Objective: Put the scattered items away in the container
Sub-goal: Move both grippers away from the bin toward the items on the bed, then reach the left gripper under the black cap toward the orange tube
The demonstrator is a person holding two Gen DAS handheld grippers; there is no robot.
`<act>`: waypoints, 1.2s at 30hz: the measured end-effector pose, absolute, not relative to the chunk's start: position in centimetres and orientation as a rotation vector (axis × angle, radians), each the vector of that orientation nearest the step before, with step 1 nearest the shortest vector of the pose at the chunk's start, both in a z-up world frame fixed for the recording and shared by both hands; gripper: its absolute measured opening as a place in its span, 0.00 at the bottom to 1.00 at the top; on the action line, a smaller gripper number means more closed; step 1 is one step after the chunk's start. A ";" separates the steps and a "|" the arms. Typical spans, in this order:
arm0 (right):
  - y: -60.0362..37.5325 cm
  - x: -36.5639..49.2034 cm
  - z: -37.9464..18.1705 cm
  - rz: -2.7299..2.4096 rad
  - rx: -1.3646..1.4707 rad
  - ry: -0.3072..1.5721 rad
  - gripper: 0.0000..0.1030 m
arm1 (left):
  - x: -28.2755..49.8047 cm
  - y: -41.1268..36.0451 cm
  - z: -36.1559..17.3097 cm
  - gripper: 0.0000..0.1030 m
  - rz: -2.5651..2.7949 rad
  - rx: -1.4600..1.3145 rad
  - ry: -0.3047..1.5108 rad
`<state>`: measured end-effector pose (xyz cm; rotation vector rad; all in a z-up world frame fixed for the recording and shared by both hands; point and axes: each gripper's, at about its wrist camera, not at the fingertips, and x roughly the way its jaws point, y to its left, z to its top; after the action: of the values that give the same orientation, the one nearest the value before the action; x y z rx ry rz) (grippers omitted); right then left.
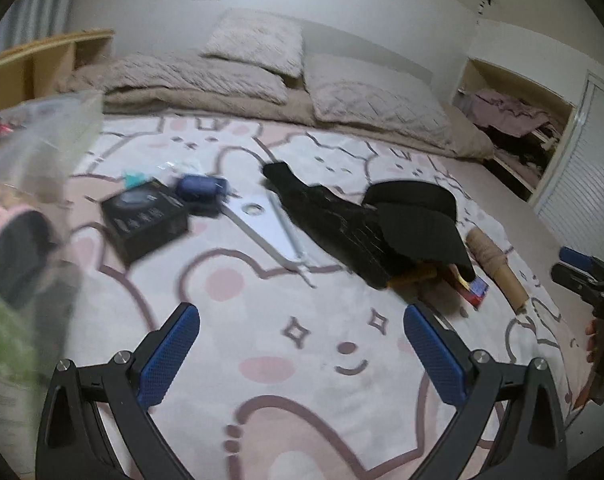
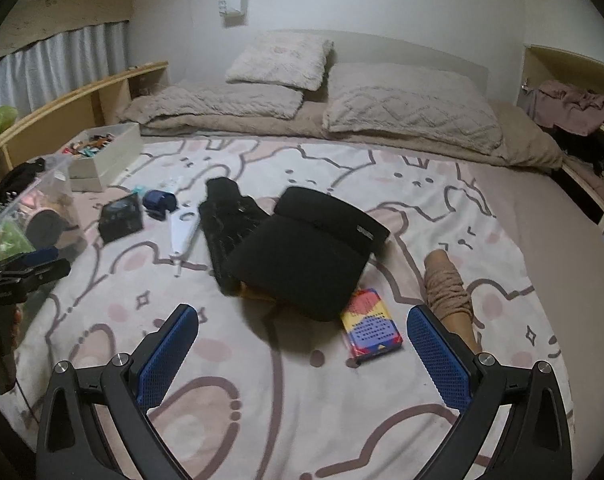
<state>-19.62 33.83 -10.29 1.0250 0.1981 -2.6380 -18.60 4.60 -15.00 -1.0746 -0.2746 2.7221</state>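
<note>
Scattered on the bunny-print bedspread (image 2: 302, 380) lie a black box (image 2: 120, 218), a blue pouch (image 2: 160, 200), a white flat piece (image 2: 182, 228), a black garment (image 2: 226, 224), a black folded pad (image 2: 313, 252), a colourful card box (image 2: 371, 324) and a beige rolled cloth (image 2: 447, 284). A clear plastic container (image 2: 42, 200) stands at the left with several things inside. My right gripper (image 2: 302, 316) hovers open over the spread, just short of the pad and card box. My left gripper (image 1: 302, 320) is open too, holding nothing, with the container (image 1: 42, 148) blurred at its left.
A white box (image 2: 106, 152) of small items sits beyond the container. Pillows (image 2: 413, 108) and a folded blanket line the head of the bed. A wooden ledge (image 2: 82, 100) runs along the left, and a shelf with clothes (image 2: 573, 112) stands at the right.
</note>
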 end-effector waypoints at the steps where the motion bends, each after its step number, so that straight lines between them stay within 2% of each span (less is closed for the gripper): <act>1: 33.9 -19.9 -10.7 -2.643 1.035 0.207 1.00 | -18.9 5.1 -15.4 1.00 2.701 -1.077 -0.273; 8: 35.5 -22.6 -14.7 -2.682 1.180 0.316 1.00 | -20.8 10.3 -17.5 1.00 2.501 -1.080 -0.234; 19: 36.9 -25.1 -20.2 -2.594 1.334 0.331 1.00 | -23.7 17.5 -19.3 1.00 2.194 -1.117 -0.216; 24: 37.6 -26.1 -21.6 -2.585 1.391 0.291 1.00 | -24.8 20.6 -19.3 1.00 2.013 -1.114 -0.235; 32: 39.6 -27.0 -22.3 -2.570 1.444 0.166 1.00 | -27.6 24.3 -16.1 0.99 1.939 -1.180 -0.135; 34: 39.9 -27.0 -22.5 -2.572 1.450 0.133 1.00 | -28.9 24.2 -16.6 0.77 1.934 -1.263 -0.176; 35: 40.1 -27.0 -22.6 -2.575 1.456 0.116 1.00 | -29.7 24.1 -17.1 0.49 1.924 -1.321 -0.208; 36: 40.3 -27.0 -22.7 -2.575 1.465 0.102 1.00 | -30.3 24.0 -17.5 0.39 1.931 -1.358 -0.224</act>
<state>-27.00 40.29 -22.71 1.4648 0.1020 -2.5752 -30.28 24.01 -17.46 -1.3582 -0.2236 1.9307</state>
